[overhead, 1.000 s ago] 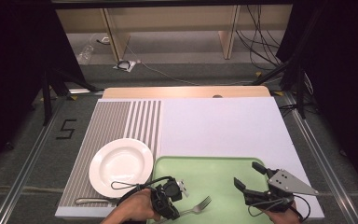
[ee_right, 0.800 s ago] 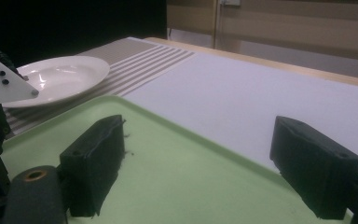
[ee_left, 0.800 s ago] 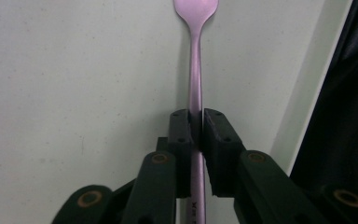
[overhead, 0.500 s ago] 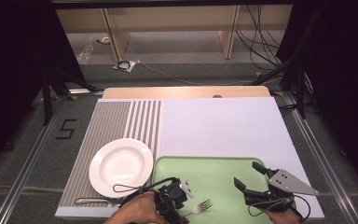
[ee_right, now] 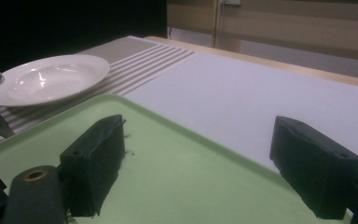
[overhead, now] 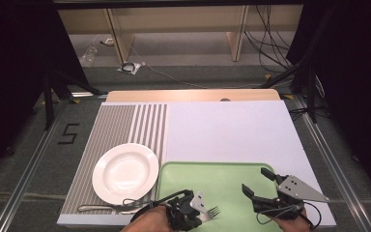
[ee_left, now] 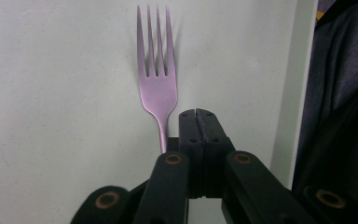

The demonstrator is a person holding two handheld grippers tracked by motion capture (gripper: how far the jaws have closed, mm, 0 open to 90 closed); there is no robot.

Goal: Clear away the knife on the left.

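Fork (overhead: 213,211) lies on green tray (overhead: 212,166), low centre of the high view, tines toward the right. Left gripper (overhead: 203,211) sits at its neck. Right gripper (overhead: 256,180) hovers lower right over the tray, its 2 jaws spread, nothing between. White plate (overhead: 125,171) on striped mat (overhead: 121,125), another utensil (overhead: 94,209) below it.

Left gripper view: left gripper (ee_left: 196,116) has just been closing; pads meet each other, fork (ee_left: 157,88) neck runs beside the left jaw, apparently not pinched.

Right gripper view: right gripper (ee_right: 196,154) wide apart above tray (ee_right: 168,177); plate (ee_right: 46,81) upper left.

Progress, judged: early. Fork not lifted; a proper grip, lift and placing by the plate remain.
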